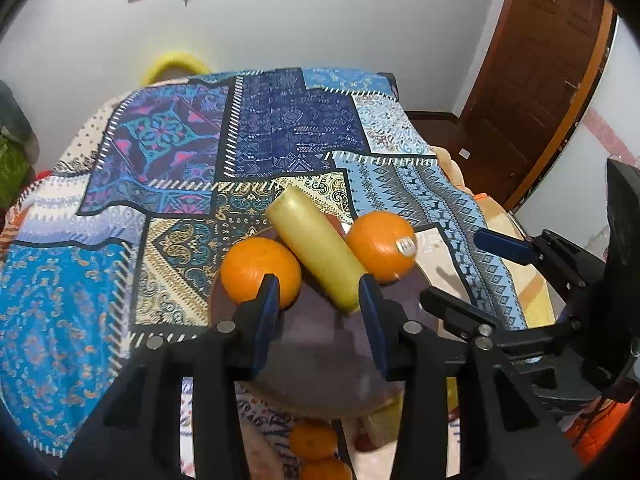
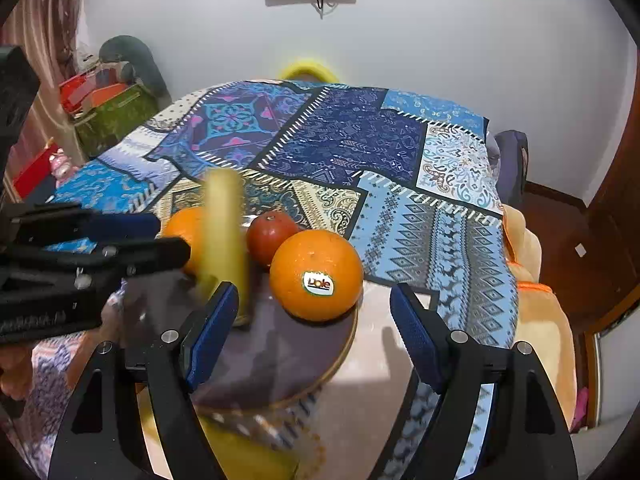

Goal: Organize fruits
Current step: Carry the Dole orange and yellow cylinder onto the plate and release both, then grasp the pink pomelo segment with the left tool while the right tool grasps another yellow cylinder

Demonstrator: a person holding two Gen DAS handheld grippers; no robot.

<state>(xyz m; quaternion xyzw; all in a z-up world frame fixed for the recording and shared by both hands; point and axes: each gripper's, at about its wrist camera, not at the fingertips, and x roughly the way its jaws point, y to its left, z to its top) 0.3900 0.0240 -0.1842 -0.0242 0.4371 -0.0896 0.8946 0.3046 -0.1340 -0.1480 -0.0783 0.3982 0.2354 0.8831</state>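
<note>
Round plate (image 2: pixel 320 376), dull purple-brown with a wooden rim, carries four fruits. Stickered orange (image 2: pixel 316 275) sits at the plate's right edge, label facing the right wrist camera. Plain orange (image 1: pixel 261 272) on the plate's left side. Yellow-green banana (image 1: pixel 316 248) lies diagonally between the two oranges, near end pointing at the cameras, blurred in the right wrist view. Red tomato-like fruit (image 2: pixel 270 236) behind the banana and the stickered orange, mostly hidden in the left wrist view. Two small mandarins (image 1: pixel 314 440) lie off the plate, at the near bottom edge.
</note>
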